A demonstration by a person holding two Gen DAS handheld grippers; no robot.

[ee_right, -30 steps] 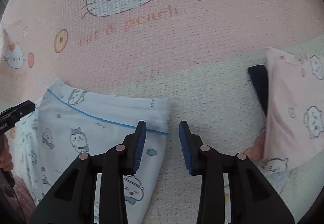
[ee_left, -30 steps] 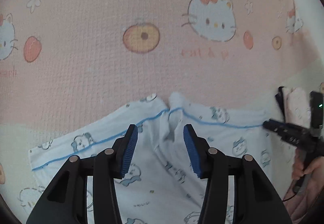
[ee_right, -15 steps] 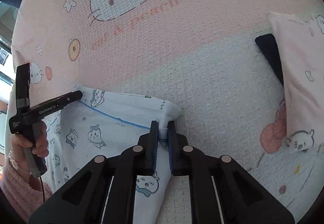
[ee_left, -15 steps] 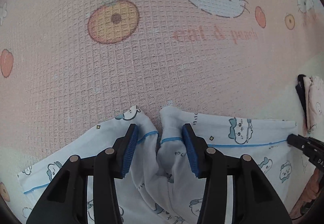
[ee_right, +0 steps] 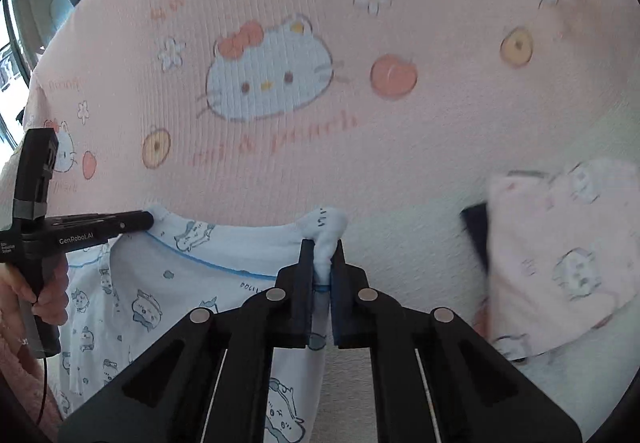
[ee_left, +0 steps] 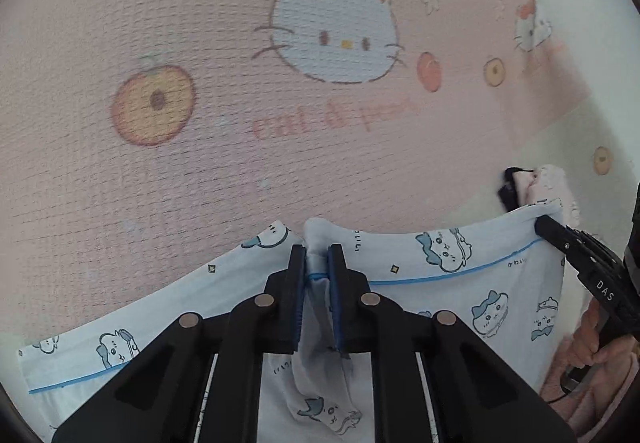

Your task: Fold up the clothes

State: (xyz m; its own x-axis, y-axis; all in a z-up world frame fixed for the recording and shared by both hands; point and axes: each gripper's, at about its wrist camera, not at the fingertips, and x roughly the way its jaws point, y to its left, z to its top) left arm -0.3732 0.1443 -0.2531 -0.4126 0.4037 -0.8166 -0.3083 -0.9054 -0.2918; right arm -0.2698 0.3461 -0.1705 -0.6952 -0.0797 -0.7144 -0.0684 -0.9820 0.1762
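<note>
Left wrist view: the left gripper [ee_left: 317, 257] is closing its jaws on a bunched fold at the upper hem of the pale blue printed garment [ee_left: 436, 267], cloth pinched between the pads. The garment lies over the pink cartoon-print blanket [ee_left: 200, 43], its far corner held by the right gripper [ee_left: 540, 222] at the frame's right edge. Right wrist view: the right gripper [ee_right: 322, 253] is clamped tight on the garment's [ee_right: 224, 255] raised corner, cloth puffing above the fingertips. The left gripper [ee_right: 150, 219] grips the hem at left. A folded pink garment [ee_right: 560, 251] lies to the right, apart.
</note>
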